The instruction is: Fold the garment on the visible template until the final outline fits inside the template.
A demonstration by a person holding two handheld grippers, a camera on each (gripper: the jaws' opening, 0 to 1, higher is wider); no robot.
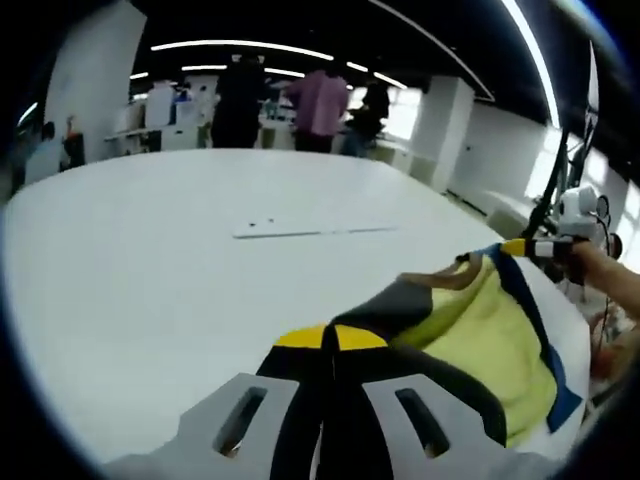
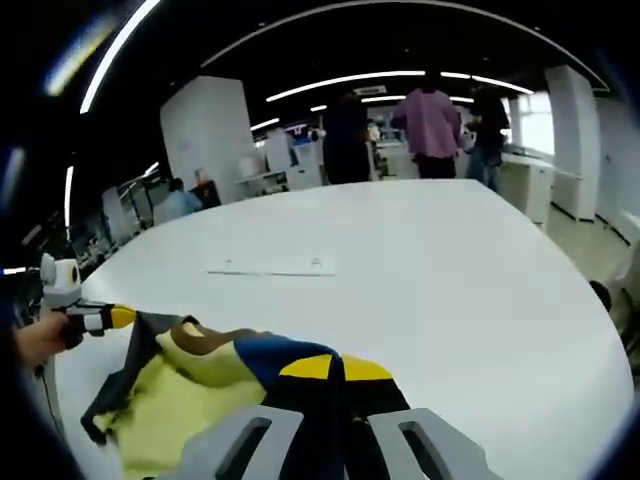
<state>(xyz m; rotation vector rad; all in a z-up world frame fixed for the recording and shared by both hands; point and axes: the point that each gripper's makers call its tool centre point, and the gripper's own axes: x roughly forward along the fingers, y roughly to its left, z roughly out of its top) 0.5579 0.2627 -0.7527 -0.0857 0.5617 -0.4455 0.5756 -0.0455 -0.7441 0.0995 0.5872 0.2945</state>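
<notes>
1. Garment of yellow-green fabric with dark grey, brown and blue panels [image 1: 480,340] lies spread near the edge of a broad white round table [image 1: 150,300], stretched between two hand-held grippers.

2. Left gripper [image 1: 330,338], seen along its own yellow-tipped black jaws in the left gripper view, has them drawn together on a dark grey edge of the garment; the same tool appears at the far left of the right gripper view, pinching the far corner beside a person's hand [image 2: 40,340].

3. Right gripper [image 2: 327,368] likewise has its jaws closed narrow on a blue-and-grey fold of the cloth [image 2: 200,390]; it shows at the right of the left gripper view, gripping the opposite end.

4. A thin white rectangular sheet [image 2: 272,266], possibly the template, lies flat near the table's middle, well apart from the garment.

5. Several people [image 2: 432,120] stand at the far side of the room, away from the table.

6. Judged from this, the work is at an early step: the garment is gripped at two points and not yet folded. The next move likely calls for carrying both held points together so the cloth stays taut, keeping it on the table.
</notes>
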